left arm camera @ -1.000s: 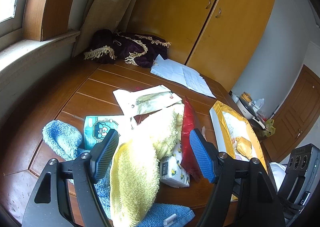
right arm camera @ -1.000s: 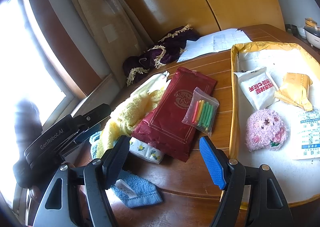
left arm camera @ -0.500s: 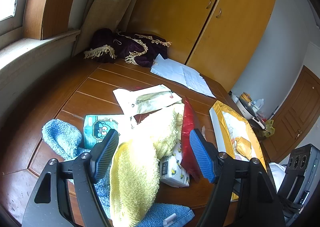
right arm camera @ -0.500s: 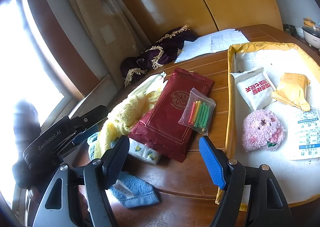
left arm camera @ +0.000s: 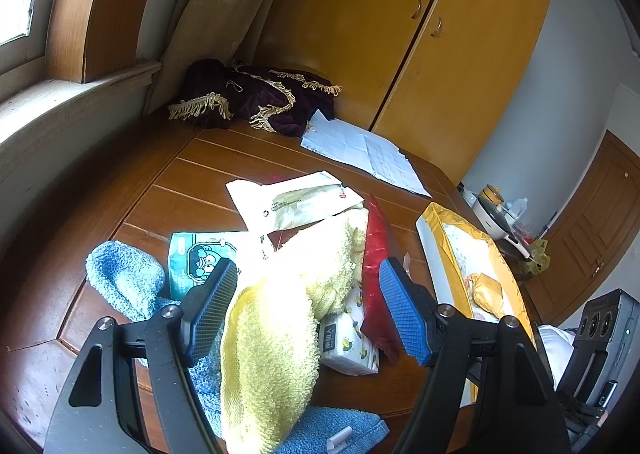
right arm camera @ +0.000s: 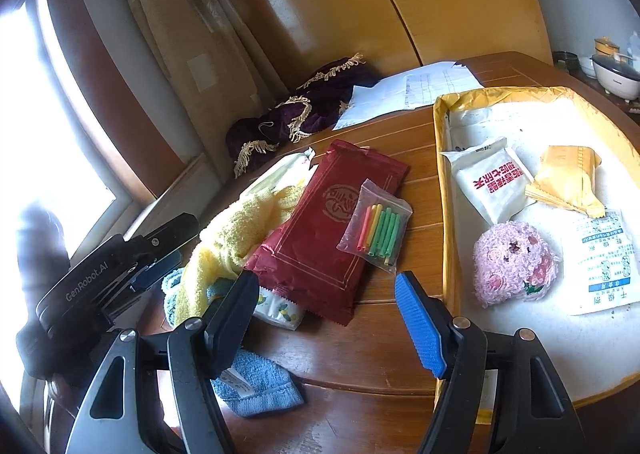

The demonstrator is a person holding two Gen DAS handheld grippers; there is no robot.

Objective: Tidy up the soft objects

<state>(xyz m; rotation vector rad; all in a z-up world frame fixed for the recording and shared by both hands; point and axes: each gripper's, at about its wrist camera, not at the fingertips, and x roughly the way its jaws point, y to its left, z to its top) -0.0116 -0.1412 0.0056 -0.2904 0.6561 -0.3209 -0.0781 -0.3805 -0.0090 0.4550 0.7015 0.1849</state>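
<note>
In the left wrist view, the left gripper (left arm camera: 306, 310) hangs with jaws apart, empty, over a yellow towel (left arm camera: 272, 326) heaped on a blue towel (left arm camera: 124, 282) near the surface's (left arm camera: 192, 173) near edge. In the right wrist view, the right gripper (right arm camera: 326, 320) hovers, jaws apart and empty, over the surface just short of a red packet (right arm camera: 324, 221), with a pink plush (right arm camera: 514, 264) lying in the tray (right arm camera: 442, 189) at the right edge.

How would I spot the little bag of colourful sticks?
Start at the big yellow-rimmed tray on the wooden table. Left of it lies a dark red packet; on top rests a small clear zip bag, the only see-through thing, holding red, yellow and green sticks.
</note>
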